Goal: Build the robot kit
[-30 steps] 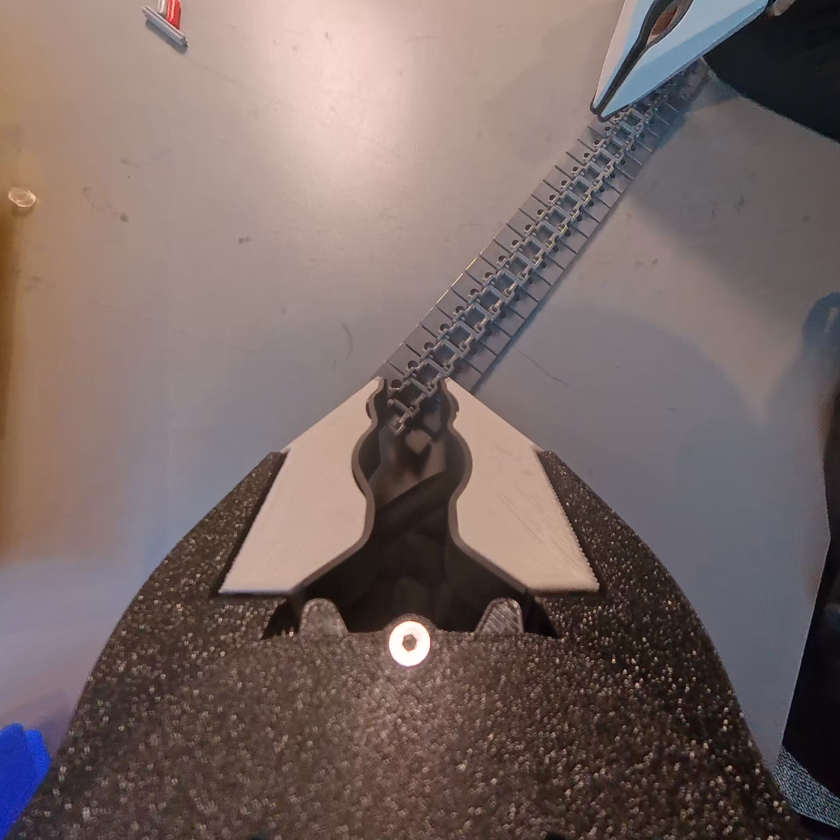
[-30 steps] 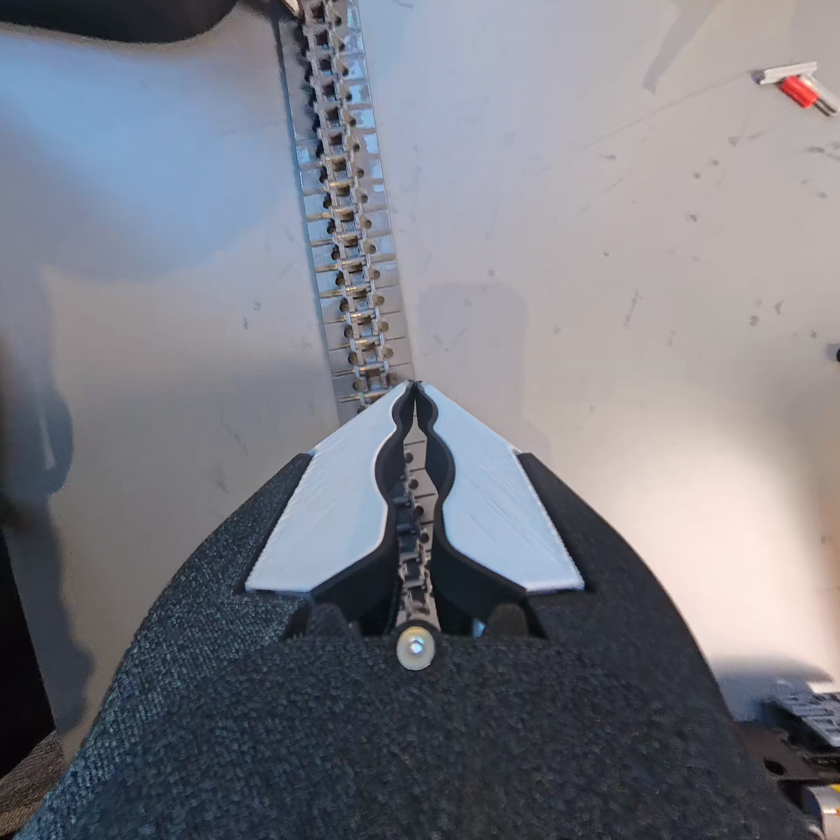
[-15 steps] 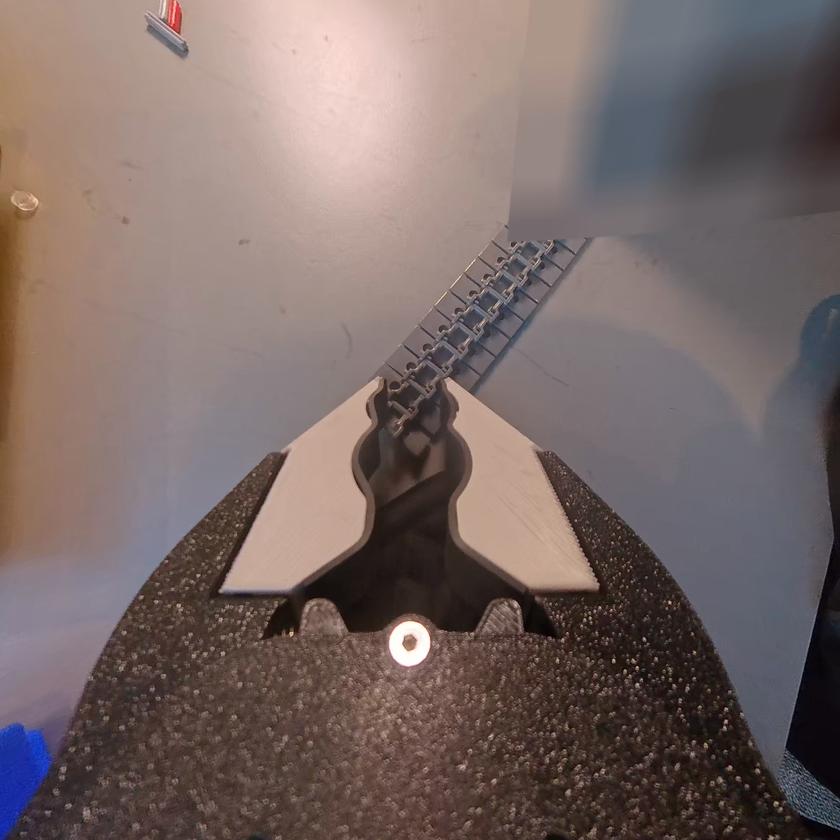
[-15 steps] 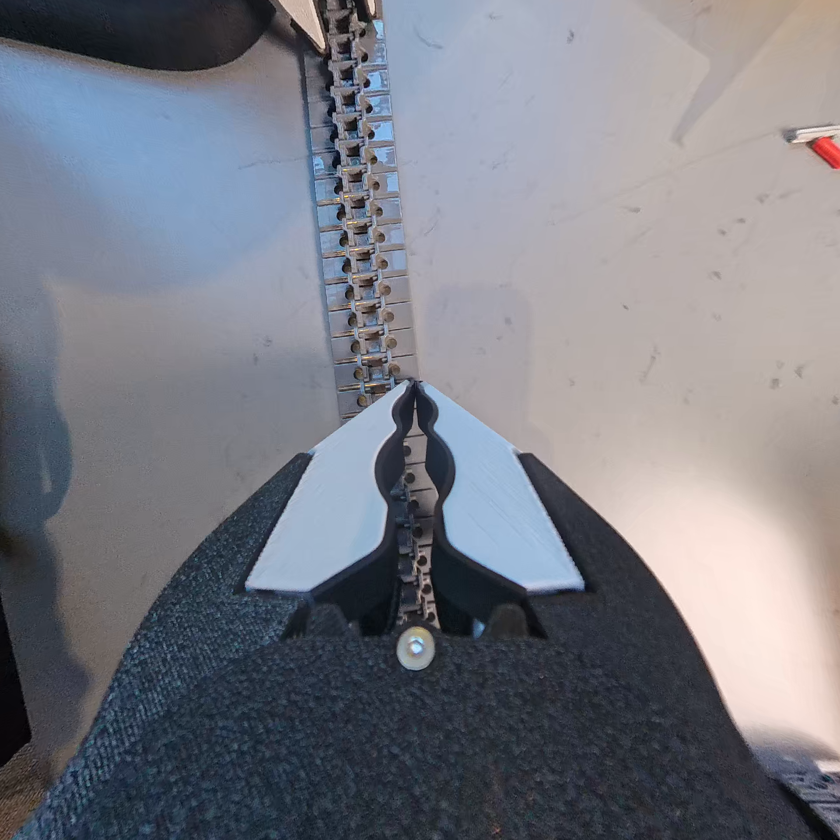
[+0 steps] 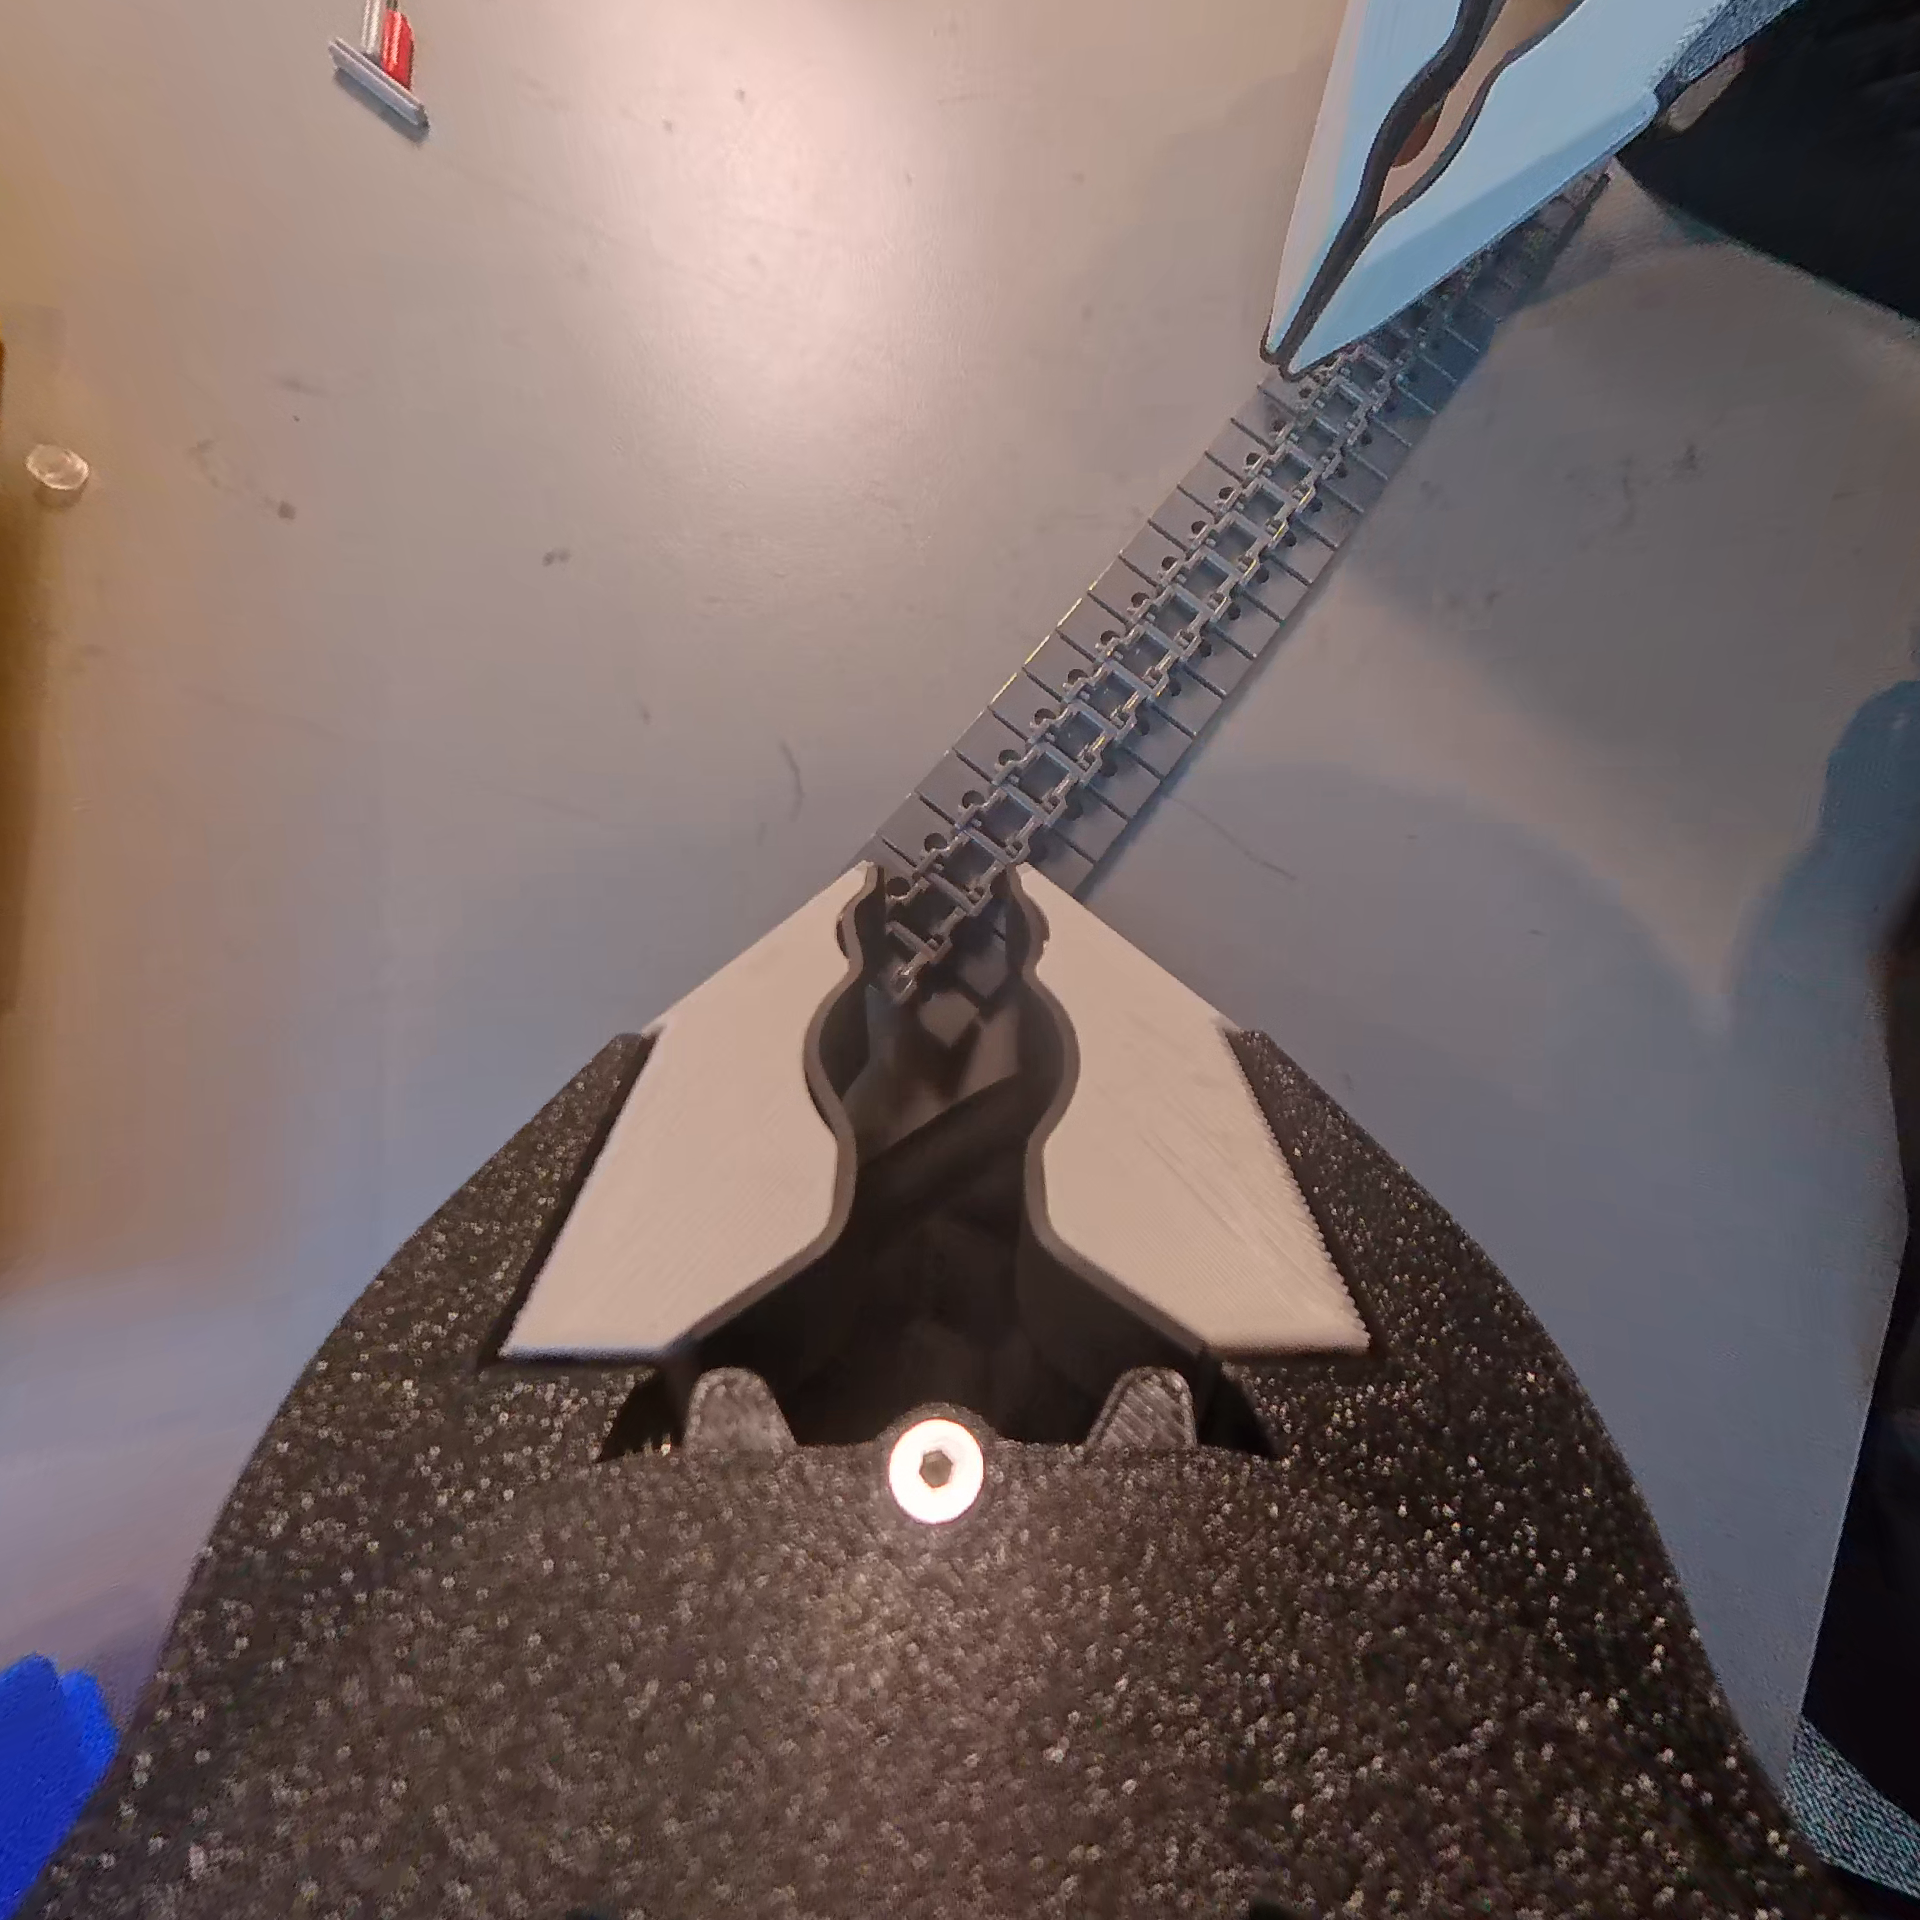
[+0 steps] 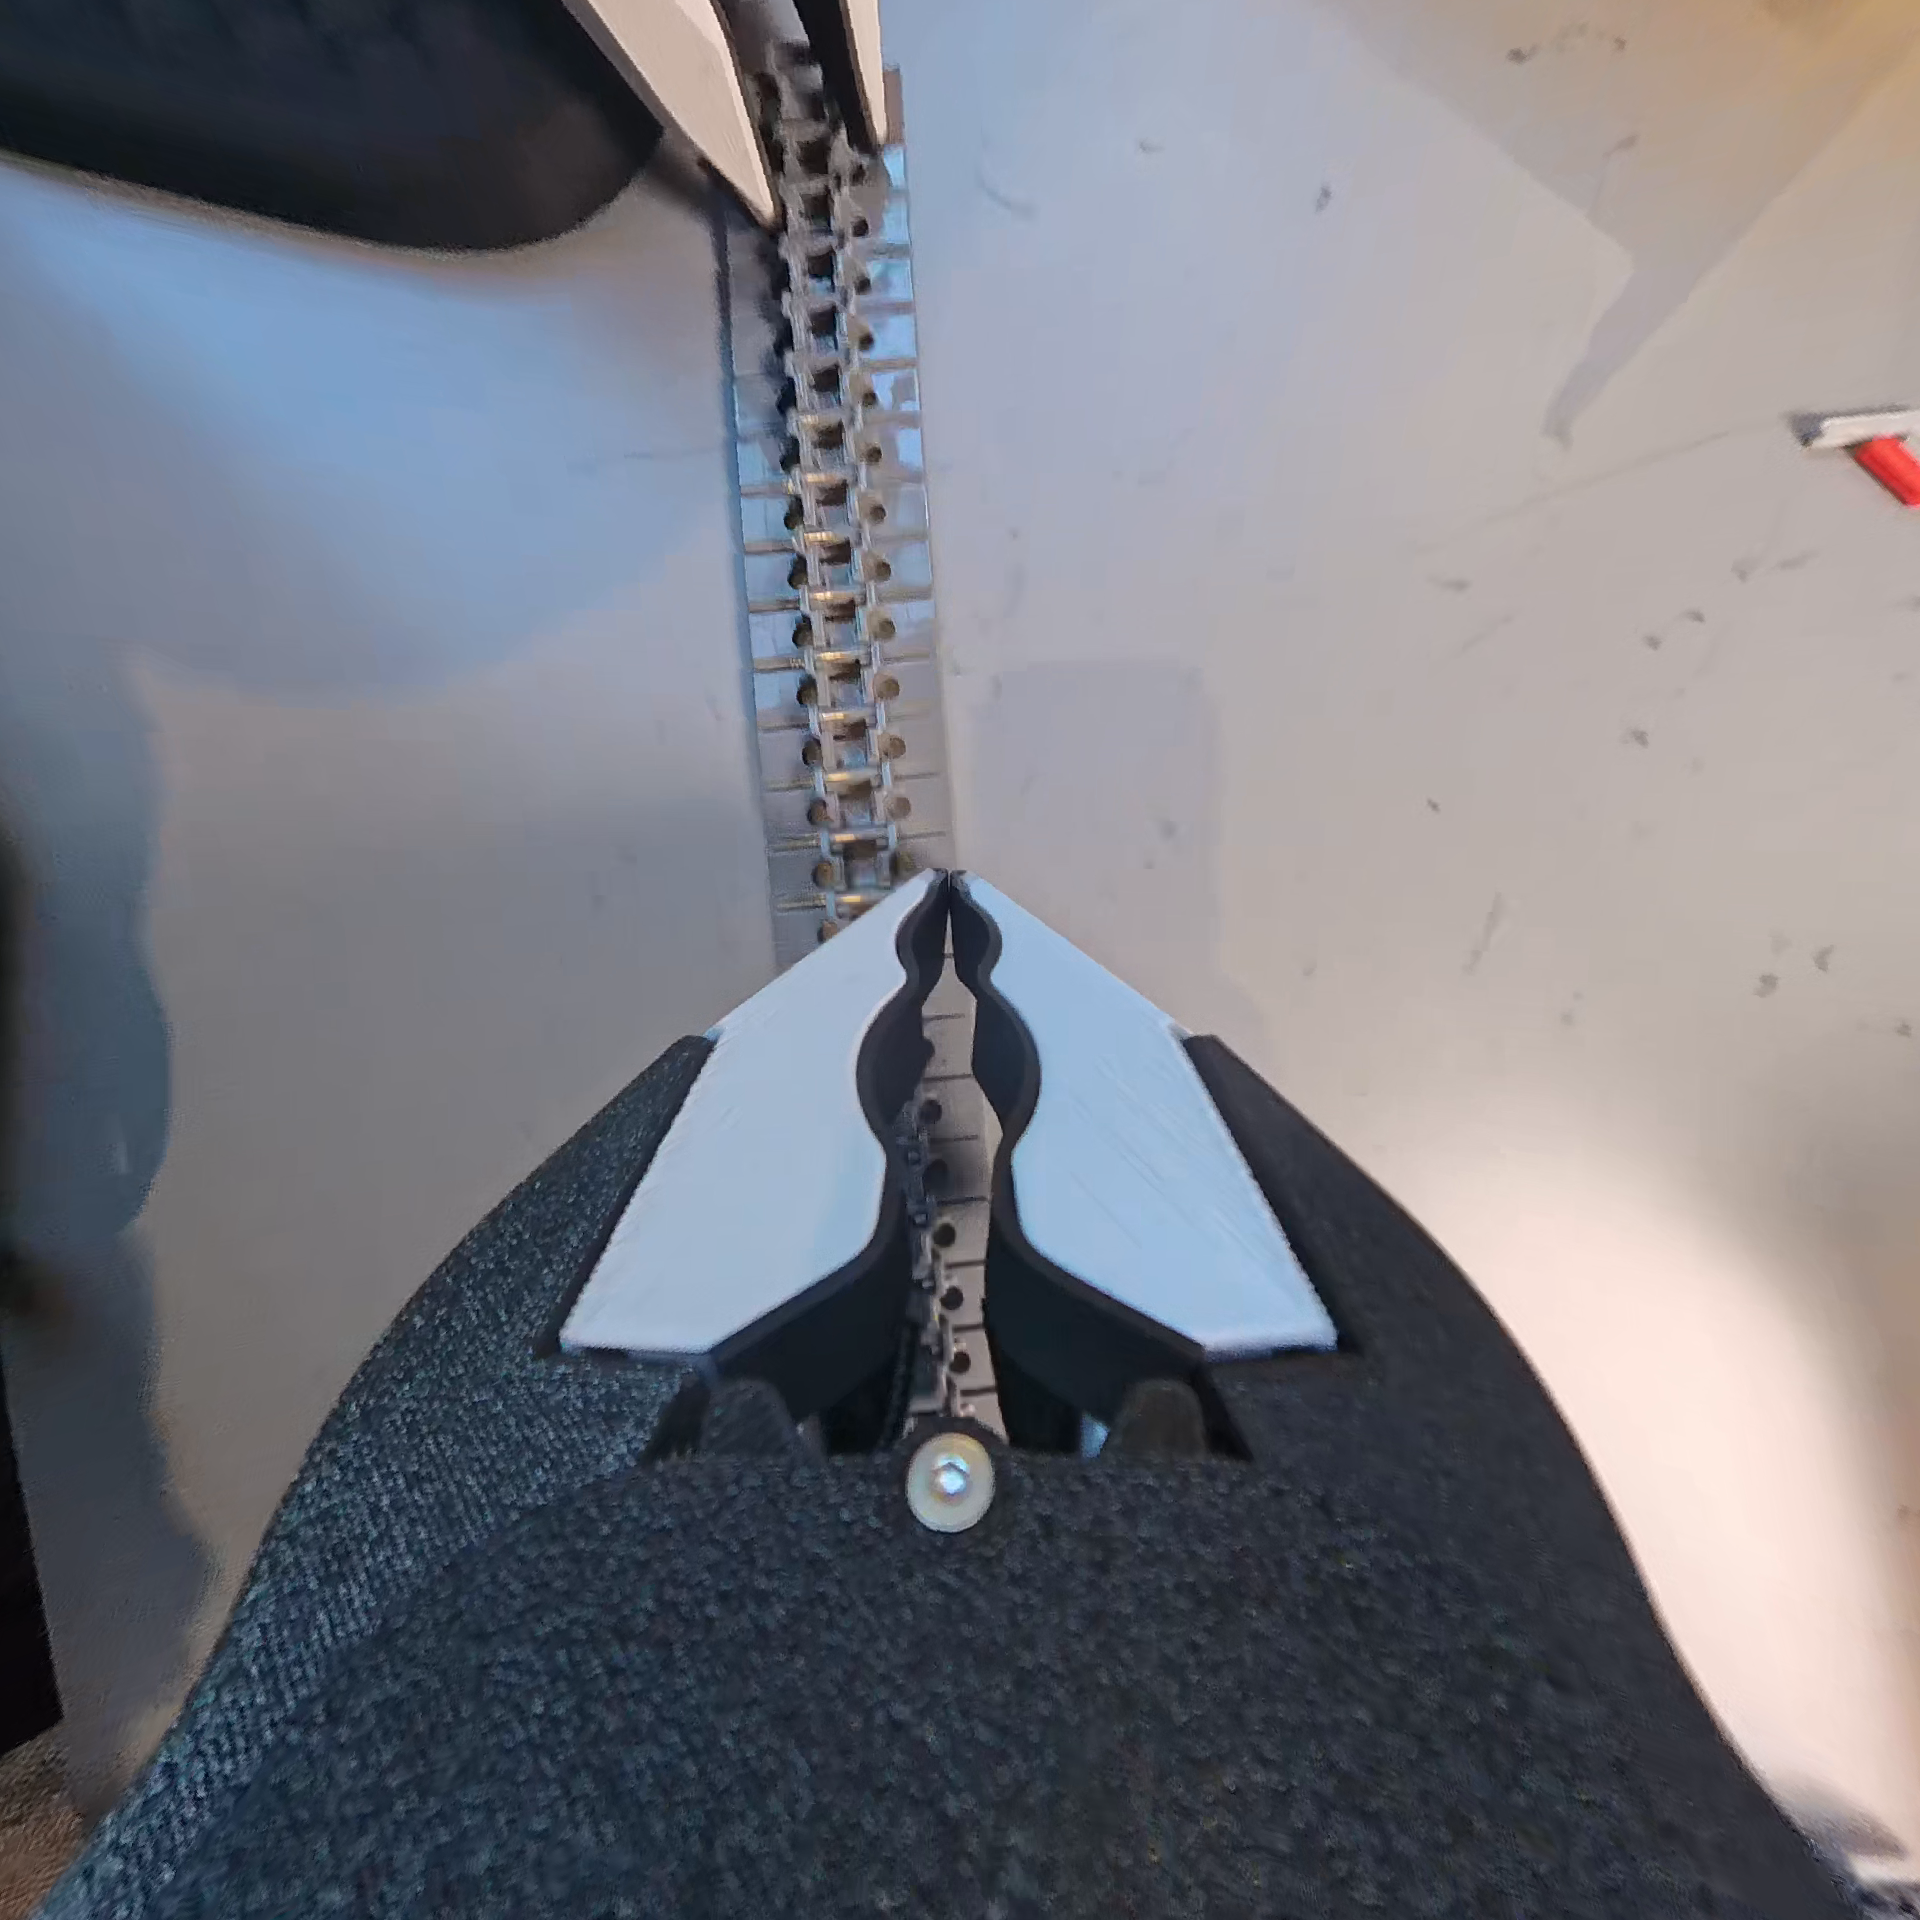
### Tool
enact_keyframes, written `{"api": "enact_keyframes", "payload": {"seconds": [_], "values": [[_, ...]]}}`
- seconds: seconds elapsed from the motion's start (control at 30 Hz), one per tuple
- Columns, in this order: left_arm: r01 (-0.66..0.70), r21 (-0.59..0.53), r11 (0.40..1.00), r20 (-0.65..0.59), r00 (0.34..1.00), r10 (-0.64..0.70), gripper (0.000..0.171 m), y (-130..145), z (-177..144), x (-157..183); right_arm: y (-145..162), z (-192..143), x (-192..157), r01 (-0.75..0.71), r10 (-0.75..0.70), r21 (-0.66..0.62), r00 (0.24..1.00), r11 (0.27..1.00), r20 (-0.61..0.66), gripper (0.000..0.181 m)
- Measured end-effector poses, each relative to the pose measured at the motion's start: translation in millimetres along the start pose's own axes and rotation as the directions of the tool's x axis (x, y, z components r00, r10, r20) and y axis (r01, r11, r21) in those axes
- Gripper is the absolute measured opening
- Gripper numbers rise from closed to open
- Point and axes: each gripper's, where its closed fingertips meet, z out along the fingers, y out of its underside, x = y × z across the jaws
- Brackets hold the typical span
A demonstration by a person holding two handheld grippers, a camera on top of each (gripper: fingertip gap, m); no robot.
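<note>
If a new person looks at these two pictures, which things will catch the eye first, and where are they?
First comes the grey toothed strip, which lies stretched across the pale table from one gripper to the other. The left gripper grips its near end, and the right gripper sits closed above the strip's far part. A small red and grey piece lies alone near the table's far edge.
</note>
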Motion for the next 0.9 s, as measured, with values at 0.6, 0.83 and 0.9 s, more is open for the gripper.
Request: {"api": "enact_keyframes", "payload": {"seconds": [0.6,0.83,0.9], "values": [[-0.016,0.0,1.0,0.003,1.0,0.016,0.018,0.3,0.4,1.5,-12.9,15.1,-2.2,0.04,-0.04,-0.021,0.999,0.999,0.029,0.0],[-0.039,-0.001,0.999,0.009,0.999,0.039,0.015,0.1,0.6,2.8,-22.4,20.0,-3.1,0.066,-0.066,-0.015,0.997,0.998,0.033,0.0],[-0.046,-0.002,0.999,0.01,0.999,0.046,0.015,0.3,0.7,3.2,-20.7,21.0,-4.1,0.06,-0.059,-0.017,0.997,0.998,0.042,0.0]]}}
